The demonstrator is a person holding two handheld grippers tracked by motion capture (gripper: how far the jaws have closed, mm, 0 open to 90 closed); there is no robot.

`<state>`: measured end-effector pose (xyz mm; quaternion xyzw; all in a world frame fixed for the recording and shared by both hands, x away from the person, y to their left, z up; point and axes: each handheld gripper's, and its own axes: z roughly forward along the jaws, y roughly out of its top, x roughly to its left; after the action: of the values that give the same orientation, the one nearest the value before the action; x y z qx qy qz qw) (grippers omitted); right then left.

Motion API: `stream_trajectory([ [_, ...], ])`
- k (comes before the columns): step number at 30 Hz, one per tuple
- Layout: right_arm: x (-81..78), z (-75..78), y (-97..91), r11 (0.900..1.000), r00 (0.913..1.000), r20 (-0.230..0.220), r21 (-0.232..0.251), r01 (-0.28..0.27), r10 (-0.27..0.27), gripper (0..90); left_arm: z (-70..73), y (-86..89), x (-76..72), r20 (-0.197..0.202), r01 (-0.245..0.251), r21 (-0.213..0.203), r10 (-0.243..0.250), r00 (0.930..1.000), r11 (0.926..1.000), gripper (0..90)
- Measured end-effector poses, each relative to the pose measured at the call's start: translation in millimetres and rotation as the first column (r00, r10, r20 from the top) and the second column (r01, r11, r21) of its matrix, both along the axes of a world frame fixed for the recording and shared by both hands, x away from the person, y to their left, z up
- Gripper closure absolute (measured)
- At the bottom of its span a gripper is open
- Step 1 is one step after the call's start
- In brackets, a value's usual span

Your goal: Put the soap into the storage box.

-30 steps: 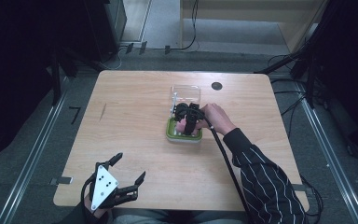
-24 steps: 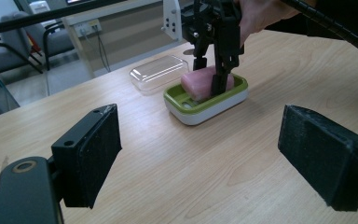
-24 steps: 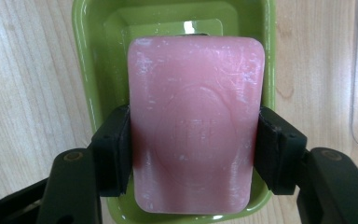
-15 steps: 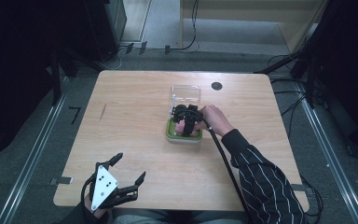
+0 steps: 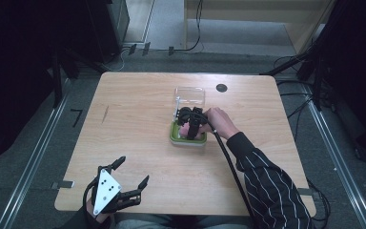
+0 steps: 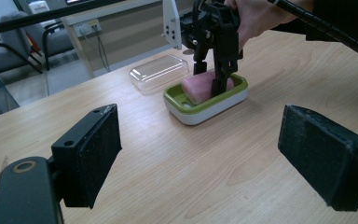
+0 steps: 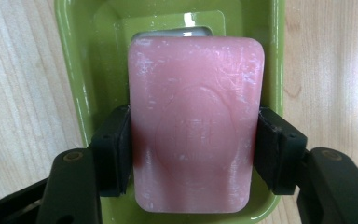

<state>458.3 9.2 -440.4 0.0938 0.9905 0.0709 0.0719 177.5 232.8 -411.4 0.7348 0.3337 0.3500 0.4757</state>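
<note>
A pink soap bar (image 7: 196,121) lies in a green and white soap dish (image 7: 70,70) at the table's middle. My right gripper (image 7: 193,154) points down into the dish, with its pads pressed on the bar's two long sides, shut on it. From the high view the right gripper (image 5: 190,125) covers most of the dish (image 5: 175,138). The left gripper view shows the bar (image 6: 196,87) resting in the dish (image 6: 205,109), one end slightly raised. My left gripper (image 5: 132,171) hovers open near the table's front left edge, holding nothing; its pads (image 6: 91,154) stand wide apart.
The dish's clear plastic lid (image 5: 190,97) lies on the table just behind the dish, also seen as the lid (image 6: 161,72) in the left gripper view. A small black round spot (image 5: 221,88) marks the table's far side. The right gripper's cable (image 5: 228,162) trails toward the front edge.
</note>
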Motion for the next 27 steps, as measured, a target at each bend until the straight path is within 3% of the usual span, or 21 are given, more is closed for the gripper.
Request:
stream_trajectory([
  [17,1.0,3.1,-2.7,1.0000,1.0000,0.004,0.003,0.000,0.000,37.6,-0.1,-0.3,0.1,0.000,0.001,-0.001,-0.001,1.0000,1.0000,13.7],
  [22,-2.2,13.7,-5.4,0.9996,0.9993,0.032,0.022,0.017,-0.018,35.4,-0.2,-0.8,0.8,0.000,0.002,-0.002,-0.002,1.0000,1.0000,13.7],
  [27,-5.8,22.7,-10.0,0.9982,0.9983,0.032,0.034,0.049,-0.050,28.2,-0.1,-1.7,1.8,0.001,0.008,0.000,-0.008,1.0000,1.0000,13.7],
])
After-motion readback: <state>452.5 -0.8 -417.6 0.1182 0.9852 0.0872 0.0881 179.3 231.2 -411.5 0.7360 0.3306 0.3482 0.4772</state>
